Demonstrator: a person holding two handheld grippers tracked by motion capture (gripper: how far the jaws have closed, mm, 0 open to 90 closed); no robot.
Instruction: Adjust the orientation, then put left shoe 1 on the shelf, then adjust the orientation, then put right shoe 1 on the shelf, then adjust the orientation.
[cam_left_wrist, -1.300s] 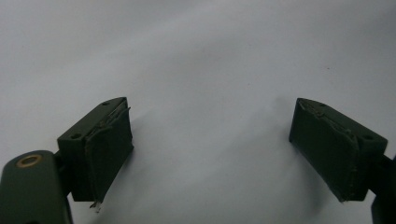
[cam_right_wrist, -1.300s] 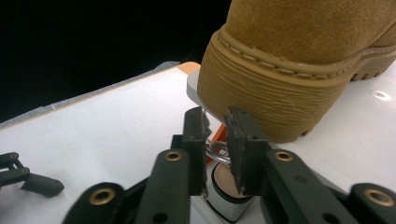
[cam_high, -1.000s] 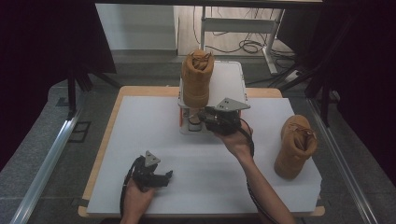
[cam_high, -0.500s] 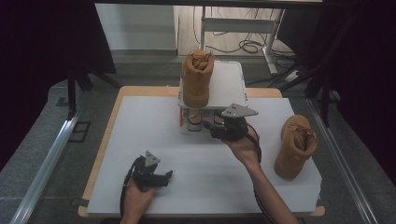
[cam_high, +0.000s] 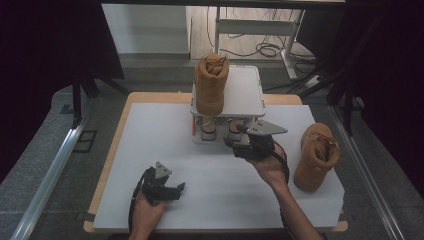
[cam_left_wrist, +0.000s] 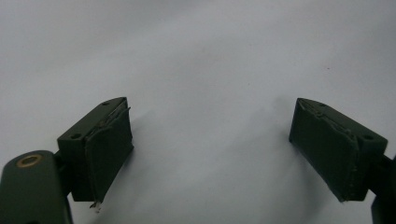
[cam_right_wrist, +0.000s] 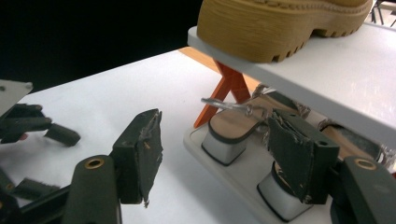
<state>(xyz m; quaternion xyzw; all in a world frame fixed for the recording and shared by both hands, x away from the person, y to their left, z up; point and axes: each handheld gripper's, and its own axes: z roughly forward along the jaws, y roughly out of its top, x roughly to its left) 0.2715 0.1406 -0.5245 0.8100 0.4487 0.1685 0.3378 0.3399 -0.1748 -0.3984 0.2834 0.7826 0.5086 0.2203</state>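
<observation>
A white two-shelf shoe rack (cam_high: 245, 95) stands at the table's back middle. One tan boot (cam_high: 211, 82) is upright on the left of its top shelf, and its sole (cam_right_wrist: 280, 23) shows in the right gripper view. A second tan boot (cam_high: 316, 157) stands on the table at the right. A pair of heeled sandals (cam_high: 210, 131) (cam_right_wrist: 233, 126) sits on the lower shelf. My right gripper (cam_high: 235, 141) (cam_right_wrist: 215, 154) is open just in front of the lower shelf, holding nothing. My left gripper (cam_high: 177, 191) (cam_left_wrist: 210, 140) is open over bare table near the front edge.
The white tabletop (cam_high: 150, 145) has a wooden rim. The right half of the rack's top shelf (cam_right_wrist: 327, 79) is bare. An orange brace (cam_right_wrist: 224, 91) holds up the rack's corner. Metal rails and cables lie on the floor beyond the table.
My right gripper has drawn back from the rack's lower shelf toward the near side and slightly right. The left gripper has stayed put.
</observation>
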